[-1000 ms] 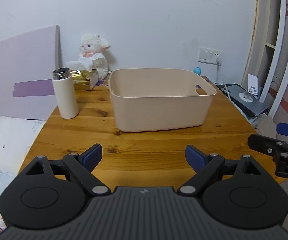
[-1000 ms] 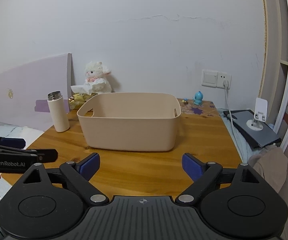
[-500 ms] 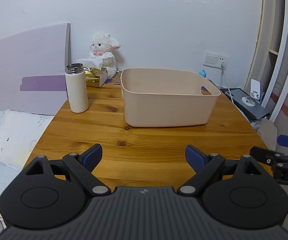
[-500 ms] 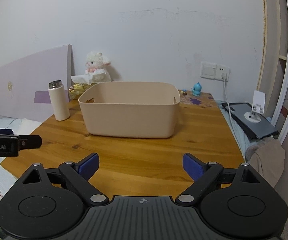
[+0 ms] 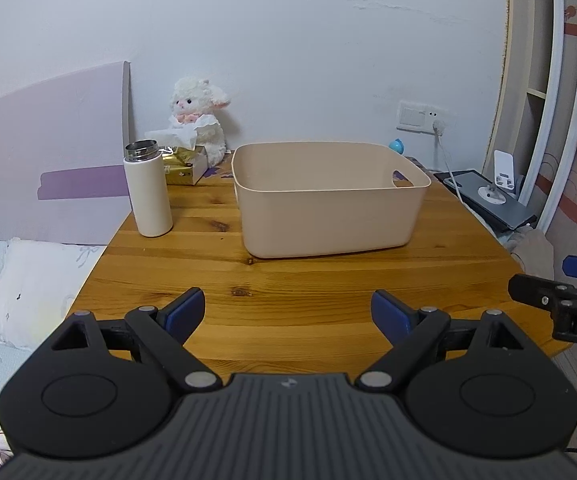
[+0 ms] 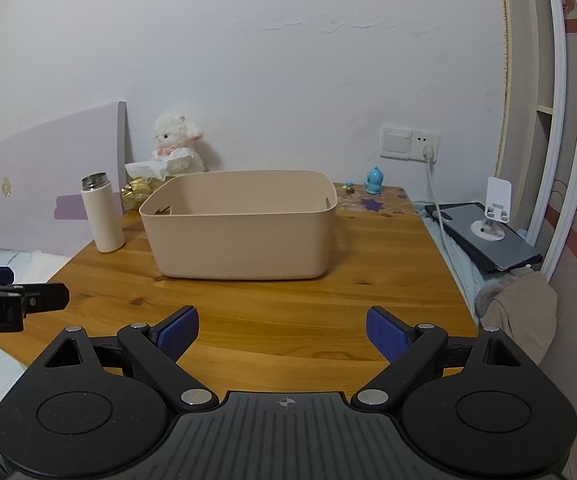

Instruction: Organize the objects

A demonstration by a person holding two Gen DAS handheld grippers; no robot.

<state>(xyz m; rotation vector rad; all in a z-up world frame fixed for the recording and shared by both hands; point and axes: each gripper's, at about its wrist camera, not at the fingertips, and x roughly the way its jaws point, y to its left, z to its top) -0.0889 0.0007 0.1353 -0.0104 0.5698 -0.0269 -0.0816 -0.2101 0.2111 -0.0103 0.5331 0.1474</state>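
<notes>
An empty beige plastic bin (image 5: 330,216) (image 6: 244,236) stands in the middle of the wooden table (image 5: 288,292) (image 6: 288,292). Left of it a white flask (image 5: 148,194) (image 6: 102,214) with a steel top stands upright. Behind the flask lie a gold tissue box (image 5: 186,164) (image 6: 138,194) and a white plush lamb (image 5: 198,120) (image 6: 176,144). A small blue figurine (image 6: 374,180) (image 5: 396,146) sits at the back right. My left gripper (image 5: 288,316) hangs open over the near table edge, holding nothing. My right gripper (image 6: 282,328) is open too, to its right.
A lilac headboard (image 5: 48,160) and a bed with a pillow (image 5: 28,284) lie left of the table. On the right, a dark tablet with a white phone stand (image 6: 496,216) rests on a towel, with a charging cable (image 6: 434,196) from the wall socket.
Both grippers have drawn back from the table and the bin looks farther away. The left view has swung slightly right. Jaws stay open; nothing was picked up.
</notes>
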